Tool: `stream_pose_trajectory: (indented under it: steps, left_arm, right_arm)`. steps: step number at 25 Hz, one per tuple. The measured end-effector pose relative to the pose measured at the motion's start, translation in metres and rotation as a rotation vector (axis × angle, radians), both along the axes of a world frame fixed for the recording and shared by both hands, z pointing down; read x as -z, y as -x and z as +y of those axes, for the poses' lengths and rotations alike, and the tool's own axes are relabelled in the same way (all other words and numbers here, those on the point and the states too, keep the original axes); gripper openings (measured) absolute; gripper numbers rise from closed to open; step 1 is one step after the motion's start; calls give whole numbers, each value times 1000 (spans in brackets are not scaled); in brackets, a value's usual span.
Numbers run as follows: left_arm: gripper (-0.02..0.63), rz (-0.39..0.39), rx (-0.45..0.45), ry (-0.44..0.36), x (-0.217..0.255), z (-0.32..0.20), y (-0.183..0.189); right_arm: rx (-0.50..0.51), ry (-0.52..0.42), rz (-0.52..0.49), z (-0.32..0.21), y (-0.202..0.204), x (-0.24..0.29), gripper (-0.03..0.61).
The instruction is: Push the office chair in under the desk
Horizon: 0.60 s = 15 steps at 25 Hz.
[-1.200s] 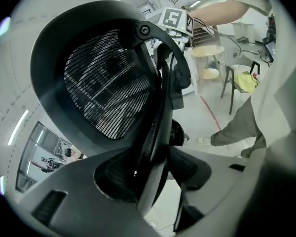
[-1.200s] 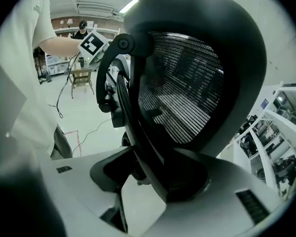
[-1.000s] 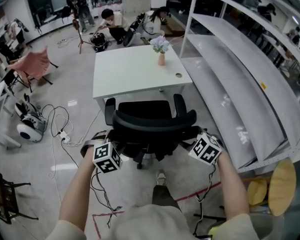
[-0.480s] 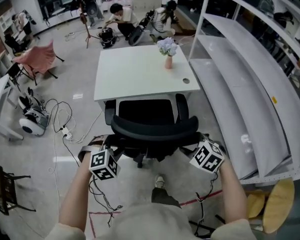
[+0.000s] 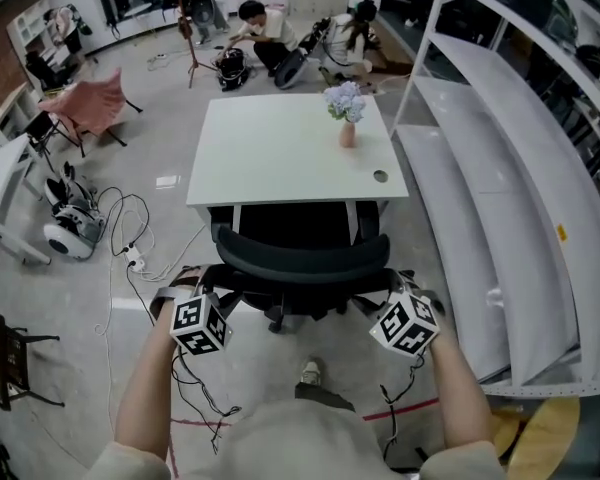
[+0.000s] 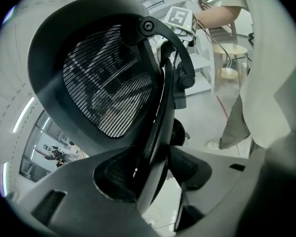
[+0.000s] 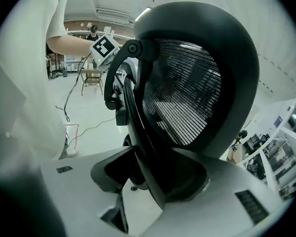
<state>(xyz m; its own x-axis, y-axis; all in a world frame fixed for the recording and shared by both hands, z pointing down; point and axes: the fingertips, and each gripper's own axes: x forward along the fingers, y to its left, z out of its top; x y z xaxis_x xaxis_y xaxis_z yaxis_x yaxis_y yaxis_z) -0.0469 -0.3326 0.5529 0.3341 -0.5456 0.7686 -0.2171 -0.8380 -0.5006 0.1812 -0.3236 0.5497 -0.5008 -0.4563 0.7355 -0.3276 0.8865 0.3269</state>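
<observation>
From the head view, the office chair (image 5: 300, 253) stands on the floor at the near edge of the white desk (image 5: 280, 148), its seat front and armrests reaching that edge and its curved backrest (image 5: 302, 265) towards the person; the left tool (image 5: 206, 306) is at the backrest's left end and the right tool (image 5: 395, 313) at its right end, a forearm behind each. On the tabletop a small vase of flowers (image 5: 346, 110) stands near the far right corner, grey shelving (image 5: 500, 168) runs along the right, and cables (image 5: 130, 253) lie on the floor to the left. In the left gripper view, the left tool (image 6: 153, 181) is clamped on the dark rim of the backrest (image 6: 108, 78), whose mesh panel fills the space above the jaws. In the right gripper view, the right tool (image 7: 148, 181) likewise pinches the backrest (image 7: 187, 88) by its rim, which runs down between the two jaws
</observation>
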Motion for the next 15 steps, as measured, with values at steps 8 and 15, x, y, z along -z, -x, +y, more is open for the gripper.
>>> stream_pose_trajectory:
  steps: [8,15]
  left_arm:
    - [212,7,70,8,1,-55,-18]
    - [219,8,118,1,0,-99,-31]
  right_arm:
    - [46,-30,3,-64,-19,0,189]
    - [63,-55,6,-113,-32,0,192]
